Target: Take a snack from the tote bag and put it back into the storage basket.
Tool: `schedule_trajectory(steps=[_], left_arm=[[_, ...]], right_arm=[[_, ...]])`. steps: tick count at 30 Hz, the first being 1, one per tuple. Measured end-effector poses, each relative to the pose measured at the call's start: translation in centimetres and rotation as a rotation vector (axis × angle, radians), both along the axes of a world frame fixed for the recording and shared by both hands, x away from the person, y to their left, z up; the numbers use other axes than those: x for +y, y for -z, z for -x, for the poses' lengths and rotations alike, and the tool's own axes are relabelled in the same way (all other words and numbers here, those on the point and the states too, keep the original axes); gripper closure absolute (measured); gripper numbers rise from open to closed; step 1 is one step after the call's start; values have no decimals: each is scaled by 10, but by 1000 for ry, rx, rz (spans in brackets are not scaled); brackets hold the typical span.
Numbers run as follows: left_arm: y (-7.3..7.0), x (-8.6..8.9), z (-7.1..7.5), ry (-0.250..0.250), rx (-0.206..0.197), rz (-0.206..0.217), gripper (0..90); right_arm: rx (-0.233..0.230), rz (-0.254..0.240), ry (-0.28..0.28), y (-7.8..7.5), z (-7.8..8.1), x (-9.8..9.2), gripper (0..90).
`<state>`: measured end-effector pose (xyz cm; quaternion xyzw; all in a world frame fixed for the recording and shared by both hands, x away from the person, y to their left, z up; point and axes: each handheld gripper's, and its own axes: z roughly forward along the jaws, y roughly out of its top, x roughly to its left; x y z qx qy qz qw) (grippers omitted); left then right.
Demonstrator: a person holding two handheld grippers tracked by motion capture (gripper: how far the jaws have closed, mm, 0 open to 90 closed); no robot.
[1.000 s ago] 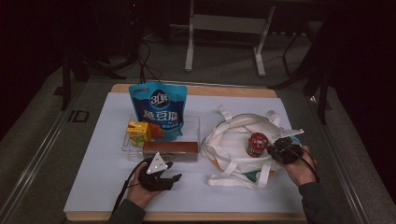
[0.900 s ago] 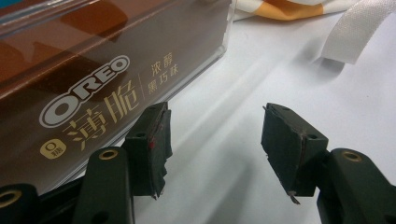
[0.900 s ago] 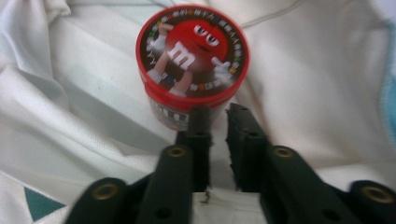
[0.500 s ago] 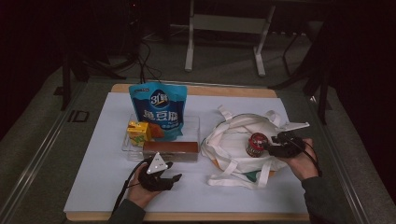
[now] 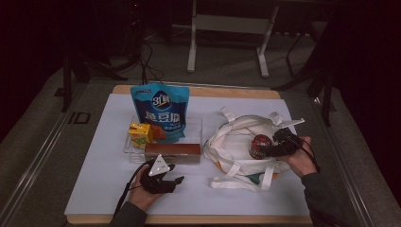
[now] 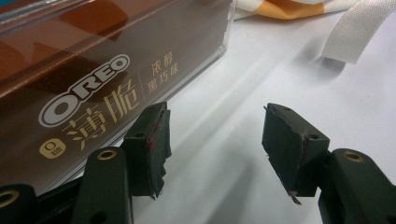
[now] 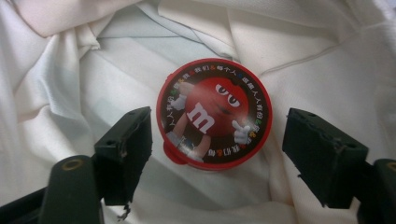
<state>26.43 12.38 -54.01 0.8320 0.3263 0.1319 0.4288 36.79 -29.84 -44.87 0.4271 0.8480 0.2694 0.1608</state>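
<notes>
At the right of the high view, the right hand (image 5: 299,158) reaches into the white tote bag (image 5: 236,142). The right tongs (image 7: 217,149) have just been opening and now stand released around the red candy tub (image 7: 215,113), without touching it. At lower centre, the left tongs (image 6: 215,140) rest open, just beside the brown biscuit box (image 6: 93,84). A blue pouch (image 5: 160,109) stands in the clear tray (image 5: 196,124) on the white counter (image 5: 94,179).

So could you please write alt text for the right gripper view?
A round red M&M's tub lies on white tote bag cloth, seen lid-on. The right gripper has its black jaws open on either side of it, just opened and not touching.
</notes>
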Motion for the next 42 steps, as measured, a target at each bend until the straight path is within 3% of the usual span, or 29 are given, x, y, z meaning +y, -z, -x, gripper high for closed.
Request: schedule_trajectory(steps=[12,23,35,42], left_arm=[[0,0,0,1,1,-2,415],[0,0,0,2,1,-2,415],[0,0,0,3,0,-4,415],[0,0,0,3,1,-4,415]], right_arm=[[42,37,-21,9,-12,7,202],[86,41,-16,20,-19,10,237],[100,44,0,24,-23,14,247],[86,40,4,24,-21,14,253]])
